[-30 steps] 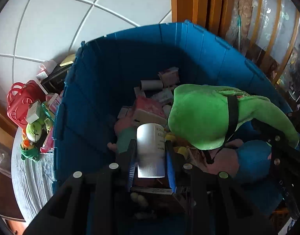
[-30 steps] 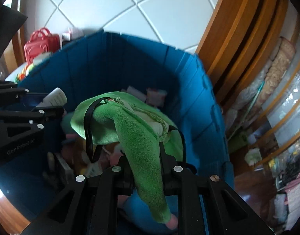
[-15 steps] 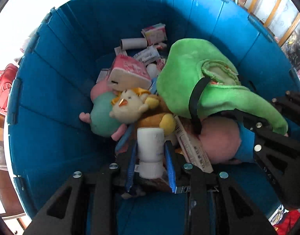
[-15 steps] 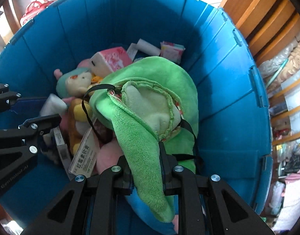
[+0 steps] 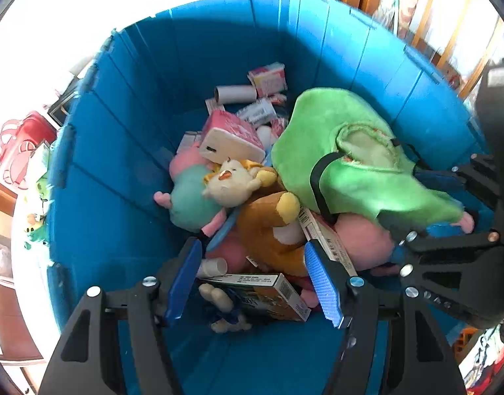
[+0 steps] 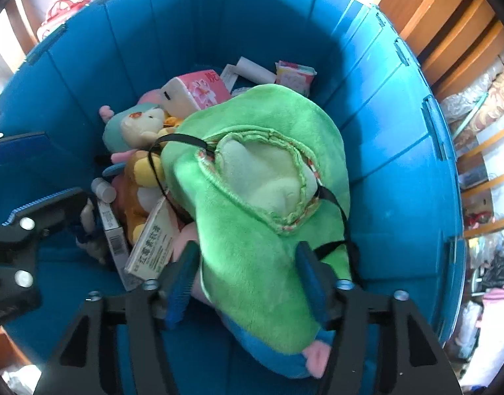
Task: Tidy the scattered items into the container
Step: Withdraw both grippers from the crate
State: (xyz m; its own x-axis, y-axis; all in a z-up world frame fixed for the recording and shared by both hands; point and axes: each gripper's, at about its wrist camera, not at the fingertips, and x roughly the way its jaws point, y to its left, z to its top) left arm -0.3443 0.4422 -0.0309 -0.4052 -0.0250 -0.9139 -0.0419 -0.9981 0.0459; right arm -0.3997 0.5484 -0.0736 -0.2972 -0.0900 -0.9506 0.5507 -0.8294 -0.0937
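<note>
Both grippers let go over the blue bin!

Left gripper had just spread its jaws, the white bottle lying loose below; right gripper had just parted too, the green plush apparently resting free between them.

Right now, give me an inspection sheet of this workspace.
Surface: blue bin, its floor mostly covered; no table top shows clearly.
Job's things: green plush lies on the pile between the right tongs' pads; small white bottle lies on the pile below the left tongs.
Clutter: plush toys, pink tissue pack, cardboard tube, printed boxes in the bin; red basket and toys outside it.
Grippers: left tongs open, nothing between them; right tongs open around the plush; both just opened.
Cables: nothing seen; black straps on the plush only.
Surroundings: wooden shelving.
</note>
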